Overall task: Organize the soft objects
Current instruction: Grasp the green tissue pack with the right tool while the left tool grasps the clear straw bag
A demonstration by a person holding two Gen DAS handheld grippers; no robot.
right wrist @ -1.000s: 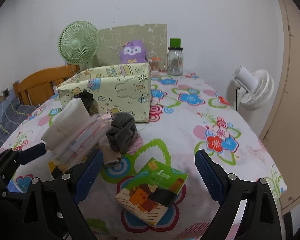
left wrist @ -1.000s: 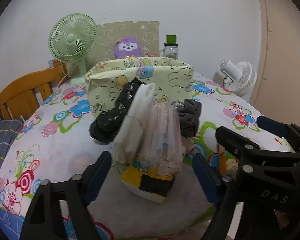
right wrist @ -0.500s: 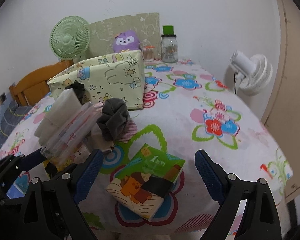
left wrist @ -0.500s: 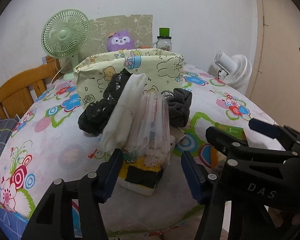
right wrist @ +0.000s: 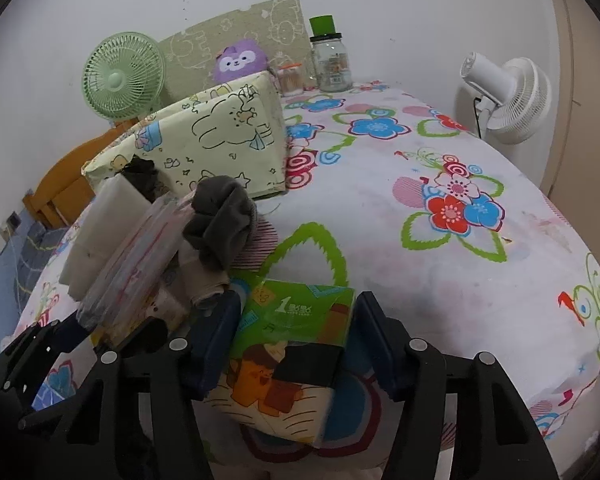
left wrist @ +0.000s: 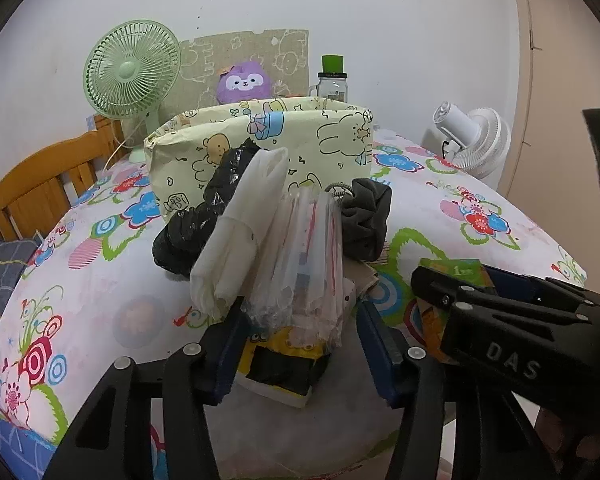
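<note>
A yellow tissue pack (left wrist: 283, 364) lies at the table's front edge under a clear plastic bag bundle (left wrist: 308, 264), a white bag roll (left wrist: 239, 232), a black bag (left wrist: 195, 220) and a grey sock (left wrist: 366, 220). My left gripper (left wrist: 300, 344) stands around the yellow pack and clear bundle, jaws narrowed close to their sides. A green tissue pack (right wrist: 295, 344) lies to the right. My right gripper (right wrist: 295, 340) straddles it, pads close to its sides; contact is unclear. The right gripper also shows in the left wrist view (left wrist: 500, 320).
A cartoon-print open box (left wrist: 259, 152) stands behind the pile. Behind it are a green fan (left wrist: 131, 68), a purple plush (left wrist: 241, 84) and a green-lidded jar (left wrist: 332, 80). A white fan (right wrist: 504, 96) stands off the table's right side. A wooden chair (left wrist: 39, 188) is at left.
Both grippers moved forward and down onto their packs and their jaws narrowed from wide open. The right gripper now straddles the green pack; the left flanks the yellow pack.
</note>
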